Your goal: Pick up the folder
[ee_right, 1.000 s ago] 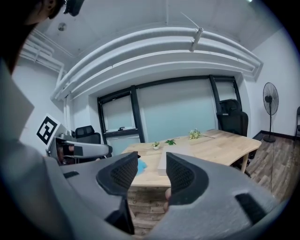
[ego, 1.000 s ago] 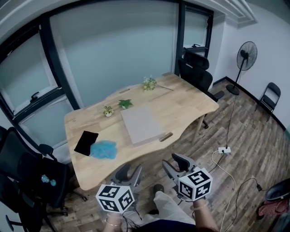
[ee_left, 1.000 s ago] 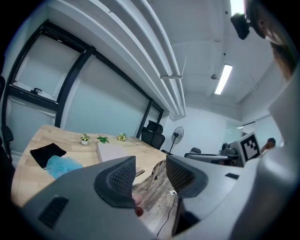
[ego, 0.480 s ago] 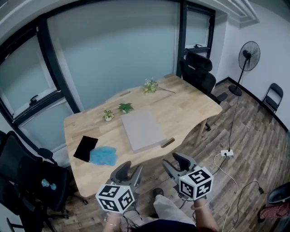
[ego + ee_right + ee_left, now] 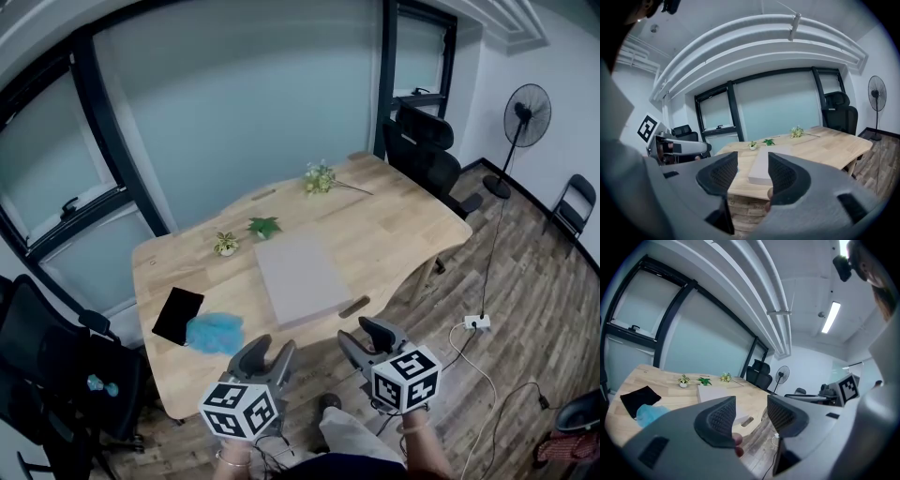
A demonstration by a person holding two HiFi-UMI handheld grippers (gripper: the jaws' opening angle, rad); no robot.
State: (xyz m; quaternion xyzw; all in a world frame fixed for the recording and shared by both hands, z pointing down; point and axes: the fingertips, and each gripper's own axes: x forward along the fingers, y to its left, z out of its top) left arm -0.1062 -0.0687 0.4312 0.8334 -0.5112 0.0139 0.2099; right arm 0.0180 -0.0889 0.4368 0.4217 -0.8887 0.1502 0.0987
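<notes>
Here, the left gripper (image 5: 270, 352) has its jaws apart with nothing between them; in the left gripper view (image 5: 751, 411) the 2 ribbed pads (image 5: 721, 417) face each other across a clear gap, through which wood floor and the tabletop's near edge show. The right gripper (image 5: 368, 336) is likewise open and empty, and in its own view (image 5: 752, 173) the gap between its jaws frames part of the folder (image 5: 759, 166), which lies well beyond them. Both grippers are held side by side off the near edge of the tabletop (image 5: 394, 230), over the floor, touching nothing, each with its marker cube toward the person. The folder (image 5: 302, 278) is a flat grey rectangle lying near the middle of the tabletop, 1 short end close to the near edge; in the left gripper view it shows past the left jaw (image 5: 712, 392). Behind its far end stand a small potted plant (image 5: 225, 245) and a green sprig (image 5: 264, 225), and farther right lies a bunch of flowers (image 5: 321, 178). To the folder's left, apart from it, a black pad (image 5: 178, 316) lies with a blue fluffy cloth (image 5: 215, 332) touching its right side. A black office chair (image 5: 427, 155) stands at the far right corner, another chair (image 5: 56, 356) at the near left, a fan (image 5: 525, 117) by the right wall, and a power strip (image 5: 477, 322) on the floor.
</notes>
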